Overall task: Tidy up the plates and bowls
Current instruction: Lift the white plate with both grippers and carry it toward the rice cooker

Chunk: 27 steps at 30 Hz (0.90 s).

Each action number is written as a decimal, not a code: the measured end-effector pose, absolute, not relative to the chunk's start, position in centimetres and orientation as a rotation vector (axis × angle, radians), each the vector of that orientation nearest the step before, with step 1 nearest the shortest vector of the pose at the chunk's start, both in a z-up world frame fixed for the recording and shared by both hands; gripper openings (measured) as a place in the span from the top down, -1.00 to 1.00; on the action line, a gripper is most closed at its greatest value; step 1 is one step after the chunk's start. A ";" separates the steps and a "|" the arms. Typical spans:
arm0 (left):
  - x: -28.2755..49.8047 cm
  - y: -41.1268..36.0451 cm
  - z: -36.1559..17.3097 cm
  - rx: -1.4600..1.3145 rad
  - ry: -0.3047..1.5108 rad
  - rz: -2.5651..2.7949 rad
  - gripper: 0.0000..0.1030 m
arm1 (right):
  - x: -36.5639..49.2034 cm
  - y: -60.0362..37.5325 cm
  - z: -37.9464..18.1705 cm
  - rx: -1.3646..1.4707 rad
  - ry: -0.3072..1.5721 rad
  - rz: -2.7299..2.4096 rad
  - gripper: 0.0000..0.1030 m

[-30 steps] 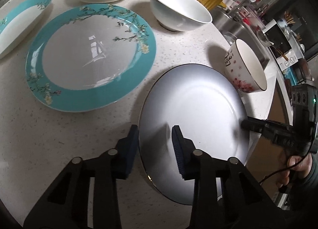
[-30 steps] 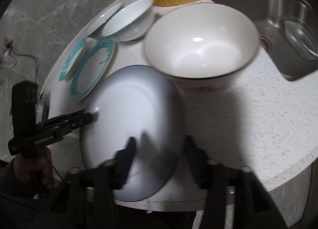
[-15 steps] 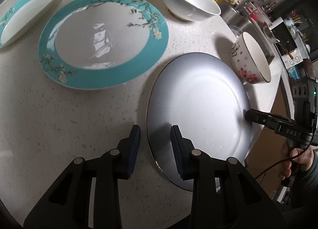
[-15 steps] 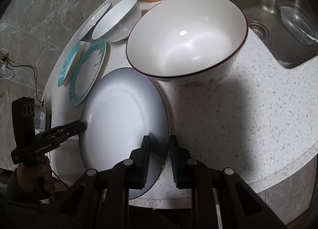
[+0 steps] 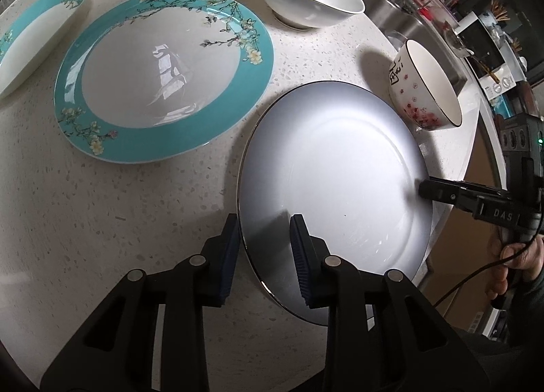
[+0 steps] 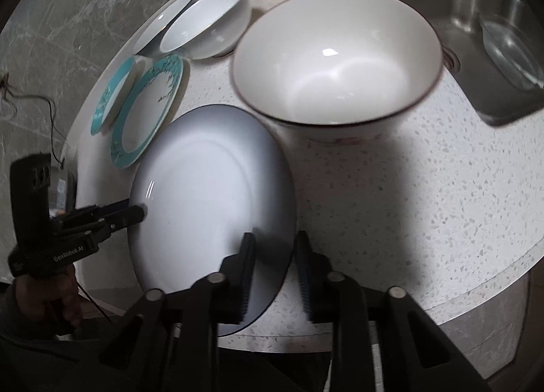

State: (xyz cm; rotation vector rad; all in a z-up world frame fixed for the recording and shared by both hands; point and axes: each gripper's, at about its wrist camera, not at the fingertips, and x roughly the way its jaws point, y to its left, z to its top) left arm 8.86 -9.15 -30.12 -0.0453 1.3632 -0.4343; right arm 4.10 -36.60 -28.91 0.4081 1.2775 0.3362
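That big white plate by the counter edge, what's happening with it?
A person has a two-finger gripper in each hand, one on either side of the white plate. The left gripper straddles its near rim, jaws closing, with gaps still showing beside the rim. The right gripper straddles the opposite rim, not clearly pinching it. The plate looks flat on the speckled counter, between a teal-rimmed plate and a flowered bowl.

My left gripper (image 5: 265, 249) points steeply down, its jaws closing with a plate rim between the two ribbed pads. My right gripper (image 6: 273, 273) tilts down too, jaws narrow and straddling the opposite rim of that plate. A hand (image 6: 51, 293) wraps each black handle from below, cable trailing.
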 end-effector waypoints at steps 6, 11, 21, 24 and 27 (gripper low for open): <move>9.3 -8.3 -30.3 -0.095 1.372 -0.459 0.55 | 3.8 -38.5 -30.0 0.558 1.255 0.410 0.65; 9.7 -7.8 -30.3 -0.104 1.385 -0.474 0.59 | 4.0 -38.9 -30.3 0.612 1.250 0.434 0.68; 9.5 -6.7 -30.3 -0.185 1.402 -0.479 0.66 | 3.9 -39.3 -30.4 0.644 1.256 0.436 0.70; 9.4 -6.8 -30.3 -0.172 1.400 -0.477 0.65 | 4.0 -39.4 -30.5 0.643 1.260 0.435 0.70; 9.3 -7.0 -30.3 -0.166 1.399 -0.476 0.65 | 4.1 -39.3 -30.4 0.634 1.263 0.431 0.70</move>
